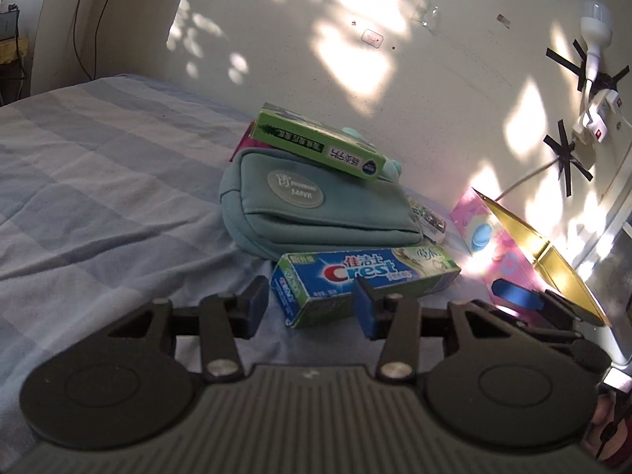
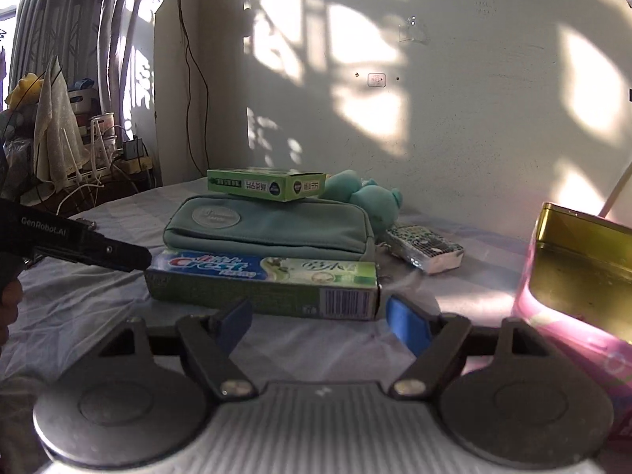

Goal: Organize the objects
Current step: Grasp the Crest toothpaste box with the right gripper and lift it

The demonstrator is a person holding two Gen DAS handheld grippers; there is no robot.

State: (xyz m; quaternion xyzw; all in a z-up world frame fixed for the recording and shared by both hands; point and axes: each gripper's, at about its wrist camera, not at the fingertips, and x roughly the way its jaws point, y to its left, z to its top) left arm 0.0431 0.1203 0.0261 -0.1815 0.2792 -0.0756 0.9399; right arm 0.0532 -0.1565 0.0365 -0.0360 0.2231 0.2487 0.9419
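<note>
Approaching the Crest toothpaste box [image 1: 363, 280] on the bed [image 1: 98, 181]: left claw [image 1: 306, 308] and right claw [image 2: 320, 322] both apart, empty. Next, straddle one box end, then clamp.

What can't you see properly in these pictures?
- Teal plush toy: mostly hidden behind the teal pouch in both views.
- Gold tin: cut off by the right wrist view's edge.
- Small patterned packet: print too small to read.
- Pink item: hidden behind the pouch in the left wrist view.
</note>
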